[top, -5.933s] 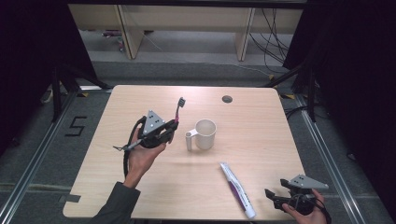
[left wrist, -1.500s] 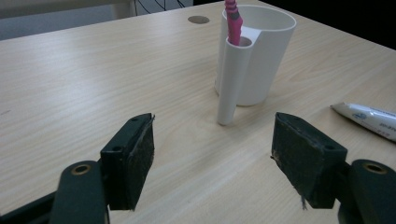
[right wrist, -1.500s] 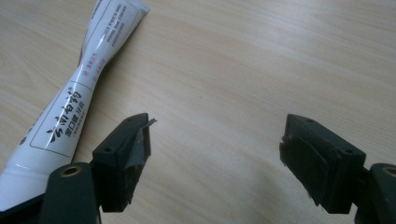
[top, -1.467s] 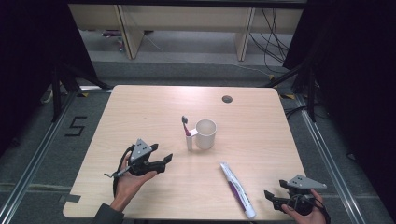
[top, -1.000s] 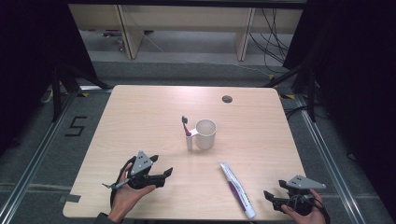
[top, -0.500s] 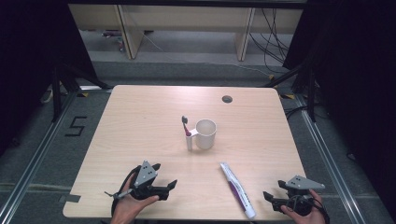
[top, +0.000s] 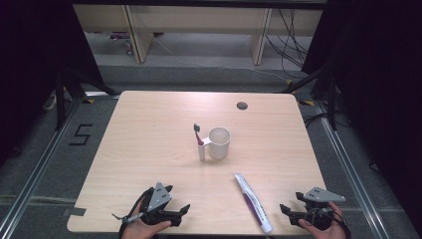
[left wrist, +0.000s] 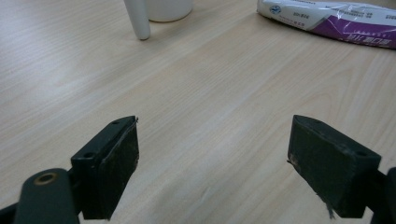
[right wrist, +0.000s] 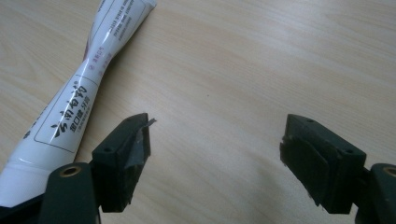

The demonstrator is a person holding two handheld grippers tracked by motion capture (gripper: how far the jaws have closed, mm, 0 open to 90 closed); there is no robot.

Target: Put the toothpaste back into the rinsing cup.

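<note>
White plastic marks the landmark: the mug (top: 219, 143) at the table (top: 149, 129) centre, with the toothbrush (top: 198, 135) standing head-up in the holder on its left side. The toothpaste tube (top: 253, 201) lies flat on the near side of the mug, between it and your right gripper (top: 293, 213). Your left gripper (top: 174, 215) rests at the near edge, left of the mug; its jaws have just been opening and now stand wide with nothing between them. The right gripper's jaws are also spread and empty, the tube just beside one jaw. For the next pick, bring the right jaws square across the tube's middle and close gently. Compared with the earliest frame, the toothbrush has left the left gripper for the mug, and that hand has drawn back.
</note>
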